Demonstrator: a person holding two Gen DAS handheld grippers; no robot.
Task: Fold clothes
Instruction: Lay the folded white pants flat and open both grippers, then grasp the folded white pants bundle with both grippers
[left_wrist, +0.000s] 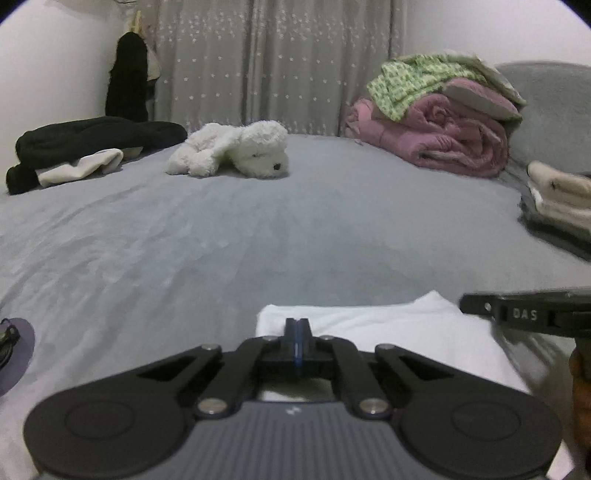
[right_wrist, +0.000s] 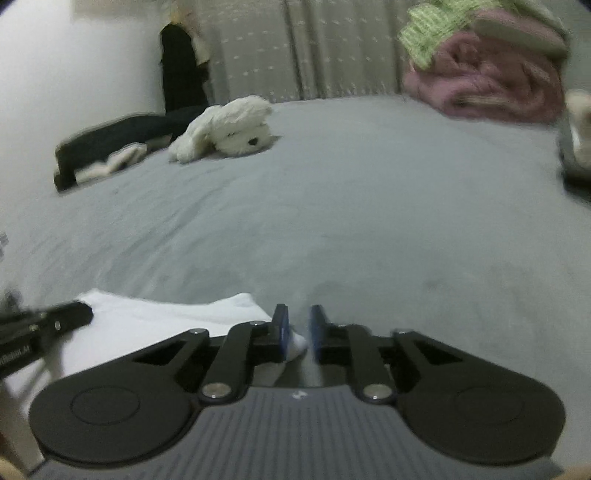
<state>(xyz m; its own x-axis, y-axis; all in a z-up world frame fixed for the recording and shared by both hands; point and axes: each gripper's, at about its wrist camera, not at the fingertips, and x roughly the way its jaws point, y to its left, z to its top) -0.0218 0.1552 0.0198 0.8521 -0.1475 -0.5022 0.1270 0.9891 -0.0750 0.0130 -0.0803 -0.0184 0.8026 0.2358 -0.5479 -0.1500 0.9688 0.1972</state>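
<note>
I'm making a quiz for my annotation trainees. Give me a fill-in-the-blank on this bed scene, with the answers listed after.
1. The left gripper is ____ over the white garment.
2. The right gripper is ____, with a white corner of the garment between its fingers.
3. The plush dog lies on the ____ bed.
4. A green cloth sits on top of the ____ quilt.

Missing words: shut; open; grey; pink

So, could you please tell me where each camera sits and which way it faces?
Left wrist: on the left gripper, low over the bed, facing the curtain; jaws shut over the white garment; right gripper enters at right.
Right wrist: on the right gripper, same heading; jaws open around the garment's corner.
Shared: garment, plush dog, pink quilt.
</note>
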